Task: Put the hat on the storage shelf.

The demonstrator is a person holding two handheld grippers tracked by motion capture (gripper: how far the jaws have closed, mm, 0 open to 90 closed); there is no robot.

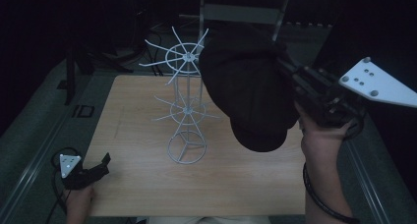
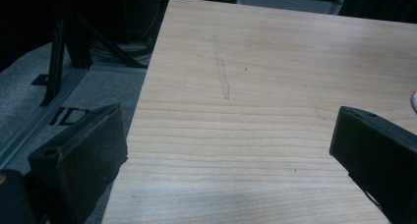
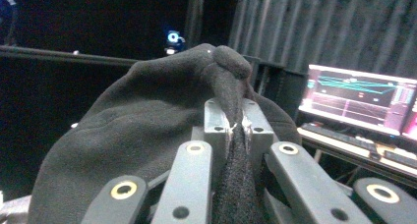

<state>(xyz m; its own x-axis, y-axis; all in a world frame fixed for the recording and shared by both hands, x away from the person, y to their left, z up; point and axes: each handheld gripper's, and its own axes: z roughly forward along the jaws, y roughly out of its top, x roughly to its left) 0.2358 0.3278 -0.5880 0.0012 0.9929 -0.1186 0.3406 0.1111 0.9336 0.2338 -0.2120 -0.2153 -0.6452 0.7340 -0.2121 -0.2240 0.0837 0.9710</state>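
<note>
A black fabric cap [image 1: 248,86] hangs in the air above the right half of the wooden table [image 1: 147,189], next to the top ring of a white wire rack [image 1: 186,111]. My right gripper [image 1: 287,69] is shut on a fold of the cap [image 3: 147,130]; in the right gripper view the cloth is pinched between the jaws [image 3: 235,130]. The rack stands upright at the table's middle, with two tiers of spokes and a round base. My left gripper [image 1: 104,162] rests low at the table's near left edge, jaws wide apart [image 2: 226,150], holding nothing.
A faint grey streak [image 2: 222,71] marks the table in the left gripper view. A grey floor and black stand legs [image 1: 74,71] lie to the left. A lit monitor [image 3: 361,98] glows behind the cap in the right gripper view. A metal frame [image 1: 241,10] stands beyond the table.
</note>
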